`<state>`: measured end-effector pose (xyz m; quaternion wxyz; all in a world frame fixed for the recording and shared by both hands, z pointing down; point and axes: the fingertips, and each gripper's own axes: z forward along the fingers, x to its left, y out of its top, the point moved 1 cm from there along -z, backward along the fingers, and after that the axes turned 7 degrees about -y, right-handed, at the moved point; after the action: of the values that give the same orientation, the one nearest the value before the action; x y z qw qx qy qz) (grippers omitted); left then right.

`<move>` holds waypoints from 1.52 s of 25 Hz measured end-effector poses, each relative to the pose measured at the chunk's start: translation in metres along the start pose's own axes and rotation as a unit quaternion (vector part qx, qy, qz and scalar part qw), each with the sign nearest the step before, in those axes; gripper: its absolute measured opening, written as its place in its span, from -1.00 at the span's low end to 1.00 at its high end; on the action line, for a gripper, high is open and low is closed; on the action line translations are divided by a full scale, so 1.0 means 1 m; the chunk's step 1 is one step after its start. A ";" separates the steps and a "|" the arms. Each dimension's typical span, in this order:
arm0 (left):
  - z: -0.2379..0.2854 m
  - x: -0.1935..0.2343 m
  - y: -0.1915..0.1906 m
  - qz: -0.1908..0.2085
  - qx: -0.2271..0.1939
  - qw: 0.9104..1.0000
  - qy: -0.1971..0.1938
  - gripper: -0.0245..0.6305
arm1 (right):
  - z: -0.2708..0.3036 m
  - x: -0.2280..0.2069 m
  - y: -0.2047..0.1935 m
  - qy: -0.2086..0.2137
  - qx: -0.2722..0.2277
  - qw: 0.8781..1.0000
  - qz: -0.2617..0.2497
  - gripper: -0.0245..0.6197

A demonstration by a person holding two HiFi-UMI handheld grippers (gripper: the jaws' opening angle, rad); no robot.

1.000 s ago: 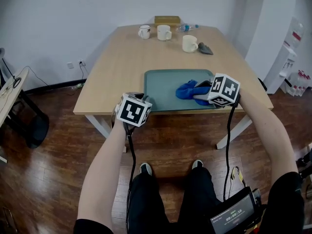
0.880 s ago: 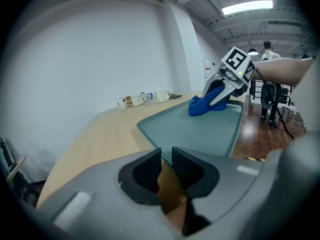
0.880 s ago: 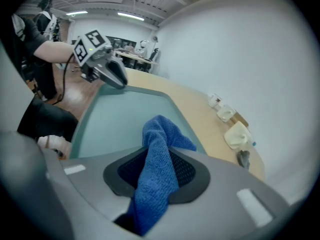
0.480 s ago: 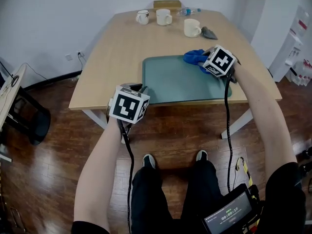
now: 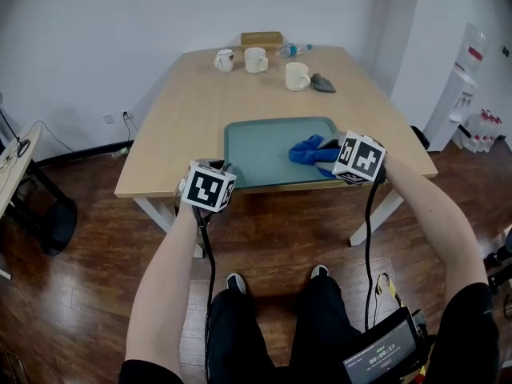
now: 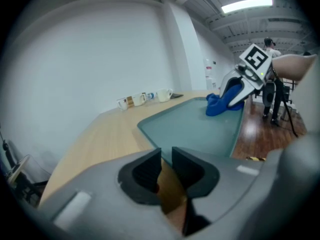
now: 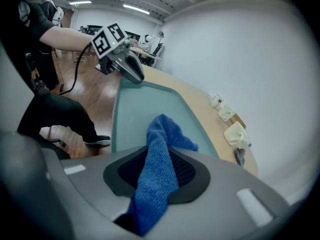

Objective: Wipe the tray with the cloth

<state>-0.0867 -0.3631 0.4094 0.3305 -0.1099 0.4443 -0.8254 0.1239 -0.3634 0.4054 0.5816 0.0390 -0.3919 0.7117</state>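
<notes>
Blue, looped microfibre is bunched between the jaws of the right gripper (image 7: 158, 170). The jaws are closed partway onto a thick fold of the cloth (image 7: 161, 144). One tail hangs behind the pads, and the rest is spilled just ahead of the tips onto the tray (image 7: 142, 109).

The cloth is judged soft, light and limp. It is likely to roll up under a push rather than lie flat, so a fat fold is best kept clamped while the loose part is pressed down and dragged. Its pile is fluffy and evenly coloured, and no stain can be made out.

The tray is a smooth, grey-green, shallow rectangle with rounded corners and a low rim. It is probably light and rather slippery on the wood. If it creeps, it would be best steadied at the rim.

The jaws of the left gripper (image 6: 166, 165) are brought almost together, with only a narrow slit left between them. Tan wood of the table (image 5: 192, 102) shows in that slit, and whether it is pinched cannot be told. The tray's near corner lies just beyond these tips.

Well past the tray, at the far end of the table, three mugs (image 5: 255, 59) are set.
</notes>
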 end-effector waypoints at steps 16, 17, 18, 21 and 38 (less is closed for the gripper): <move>-0.017 -0.001 0.006 0.020 -0.016 1.000 0.016 -0.72 | 0.048 -0.099 -0.017 -0.124 0.078 0.989 0.002 -0.59; -0.016 -0.001 0.008 0.022 -0.017 0.999 0.017 -0.72 | 0.051 -0.108 -0.018 -0.127 0.083 0.988 -0.007 -0.59; -0.015 0.001 0.009 0.021 -0.015 1.000 0.018 -0.72 | 0.055 -0.115 -0.019 -0.127 0.086 0.988 -0.013 -0.59; -0.013 0.003 0.009 0.016 -0.010 1.000 0.017 -0.71 | 0.060 -0.120 -0.023 -0.122 0.086 0.989 -0.006 -0.59; -0.006 0.002 0.004 0.024 -0.009 0.999 0.028 -0.72 | -0.024 -0.001 -0.023 -0.029 0.075 0.996 0.049 -0.59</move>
<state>-0.0892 -0.3618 0.4020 0.3369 -0.0793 0.4633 -0.8158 0.1530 -0.3496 0.4001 0.5294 0.0838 -0.3558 0.7655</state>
